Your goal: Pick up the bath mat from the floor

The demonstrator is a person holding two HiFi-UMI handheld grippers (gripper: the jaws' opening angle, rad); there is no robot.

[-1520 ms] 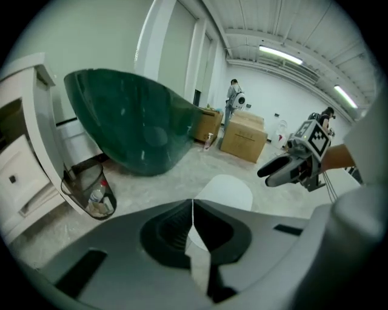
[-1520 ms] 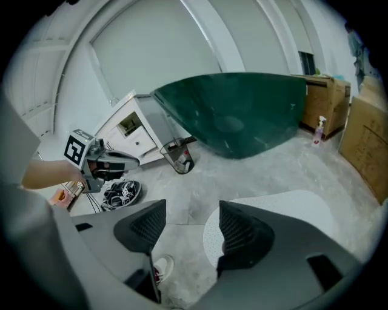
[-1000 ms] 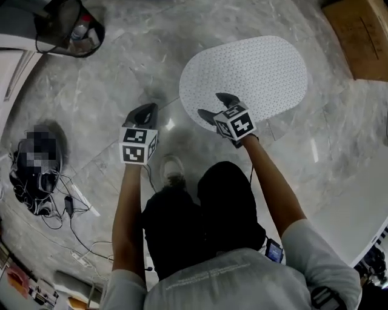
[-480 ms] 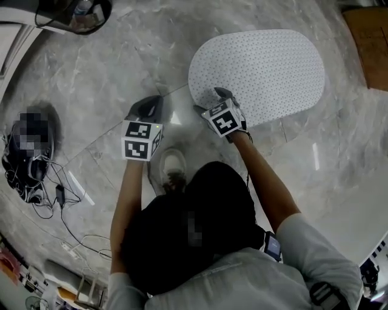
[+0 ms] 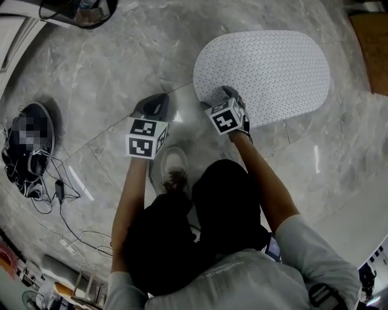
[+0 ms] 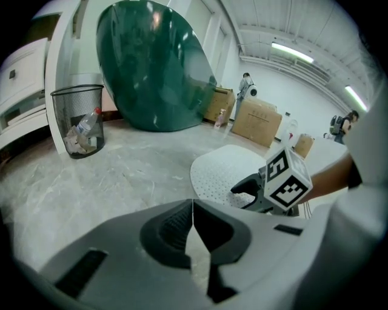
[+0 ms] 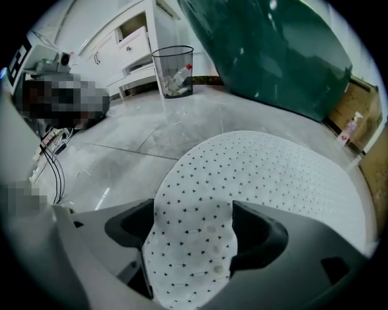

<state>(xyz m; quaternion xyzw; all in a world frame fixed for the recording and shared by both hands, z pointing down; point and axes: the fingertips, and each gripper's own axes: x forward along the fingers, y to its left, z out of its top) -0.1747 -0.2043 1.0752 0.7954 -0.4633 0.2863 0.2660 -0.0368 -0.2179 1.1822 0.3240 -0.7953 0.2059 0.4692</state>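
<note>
The bath mat (image 5: 267,69) is a white oval with small dark dots, lying flat on the grey marble floor. My right gripper (image 5: 217,98) is low at the mat's near-left edge with its jaws spread wide. In the right gripper view the mat (image 7: 267,175) runs between the two fingers of the right gripper (image 7: 191,233), and the pads stand apart from it. My left gripper (image 5: 154,104) hovers over bare floor to the left of the mat, jaws together and holding nothing. In the left gripper view its closed left gripper (image 6: 193,224) points toward the mat (image 6: 227,172).
A wire waste bin (image 5: 79,12) stands at the far left, by white cabinets (image 7: 121,42). A dark bundle and cables (image 5: 36,181) lie on the floor at the left. Cardboard (image 5: 371,51) sits at the far right. A big green panel (image 6: 151,66) leans behind. The person's shoe (image 5: 173,166) is below the grippers.
The right gripper has gone forward and down onto the mat's near-left edge, jaws wider. The left gripper has shifted slightly forward and stays shut.
</note>
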